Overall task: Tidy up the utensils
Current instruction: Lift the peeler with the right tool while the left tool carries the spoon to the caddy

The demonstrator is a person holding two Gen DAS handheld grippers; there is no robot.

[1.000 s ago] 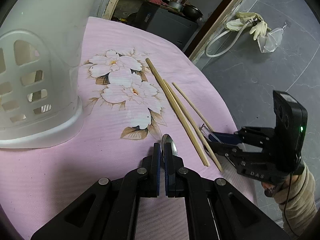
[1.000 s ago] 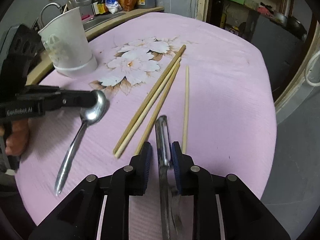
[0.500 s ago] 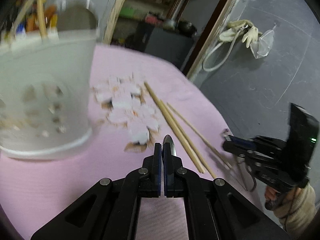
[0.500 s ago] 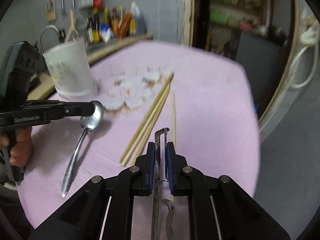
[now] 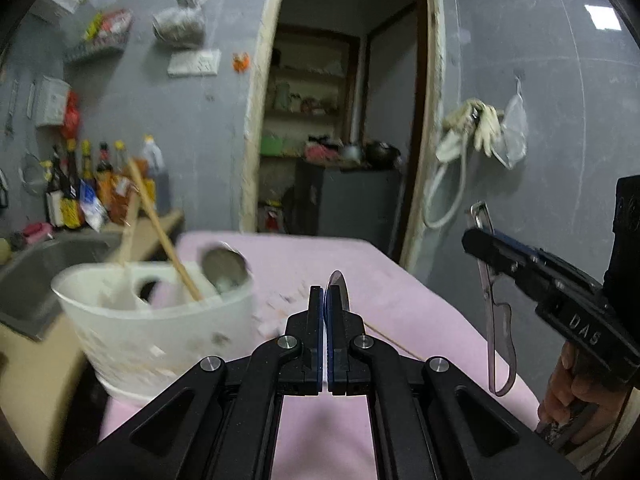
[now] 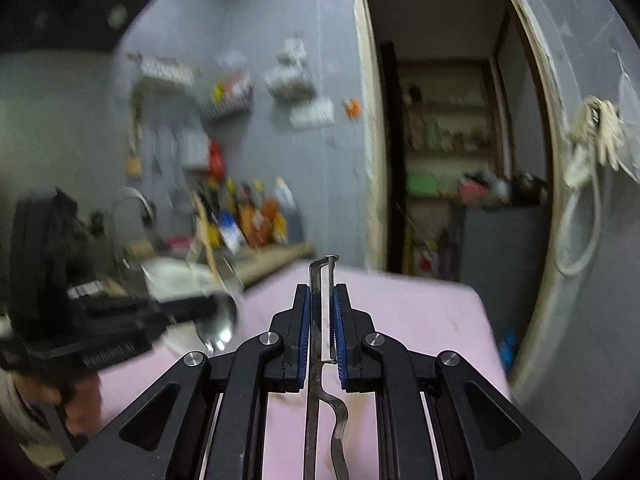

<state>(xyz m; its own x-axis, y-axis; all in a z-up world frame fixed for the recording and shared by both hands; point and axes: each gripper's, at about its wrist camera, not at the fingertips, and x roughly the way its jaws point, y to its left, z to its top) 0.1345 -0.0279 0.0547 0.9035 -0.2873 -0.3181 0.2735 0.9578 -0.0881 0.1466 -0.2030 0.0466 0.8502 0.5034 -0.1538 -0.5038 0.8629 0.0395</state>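
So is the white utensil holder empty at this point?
Not empty. In the left wrist view the white utensil holder already has chopsticks and a spoon standing in it, though motion blur hides finer detail.

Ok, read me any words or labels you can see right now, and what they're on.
"DAS": on the right gripper body, seen from the left wrist.
Lettering on the left gripper body: too blurred to read.
Labels on the bottles by the sink: too blurred to read.
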